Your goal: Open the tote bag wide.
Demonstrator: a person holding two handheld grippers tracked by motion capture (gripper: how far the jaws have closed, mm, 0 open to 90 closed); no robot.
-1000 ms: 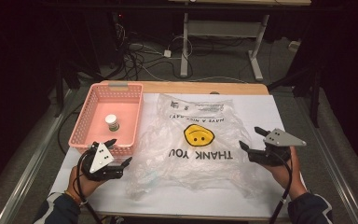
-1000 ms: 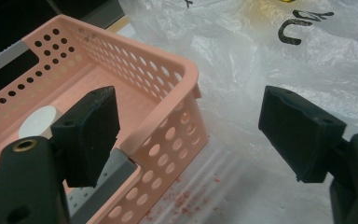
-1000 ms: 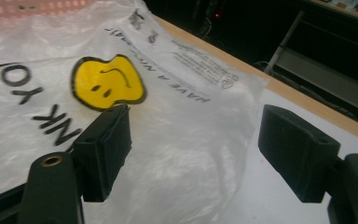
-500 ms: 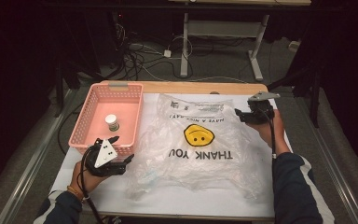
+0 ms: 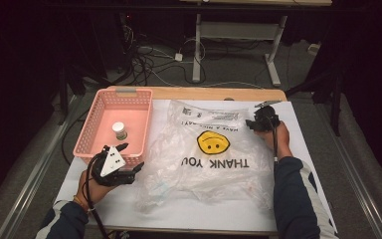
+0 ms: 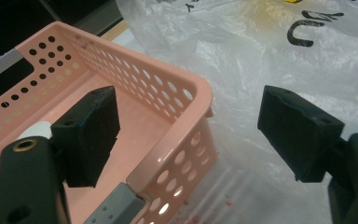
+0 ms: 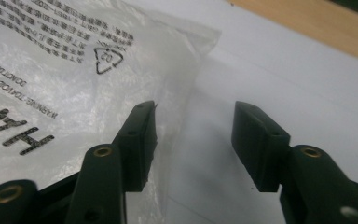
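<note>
a pink basket (image 5: 97, 130) is seen at the left of the counter (image 5: 204, 211), with a small white-capped jar (image 5: 120, 131) standing upright inside it. the left claw (image 5: 124, 158) is held just at the basket's near right corner, and its jaws are spread wide with nothing pinched between them. in the left claw's own view, the left claw (image 6: 186, 135) is shown straddling that corner: one pad is over the basket (image 6: 168, 116) floor, the other is over the plastic, and neither is pressed on anything.

the clear plastic bag (image 5: 209, 169) is spread flat in the middle of the white-covered counter, just beside the basket, with a yellow smiley face (image 5: 213, 142) and "thank you" printed on it, read upside down from the near side. small print is seen along its far edge.

over at the right, the right claw (image 5: 254, 121) is placed at the bag's far right corner. in its own view the right claw (image 7: 193, 140) is shown partly spread, and its jaws have just been closing. the bag's edge (image 7: 182, 93) is found at the inner face of the left pad, with bare counter (image 7: 298, 79) in most of the gap. whether the plastic is actually touched by that pad can't be told, so nothing is pinched as far as is seen.
</note>
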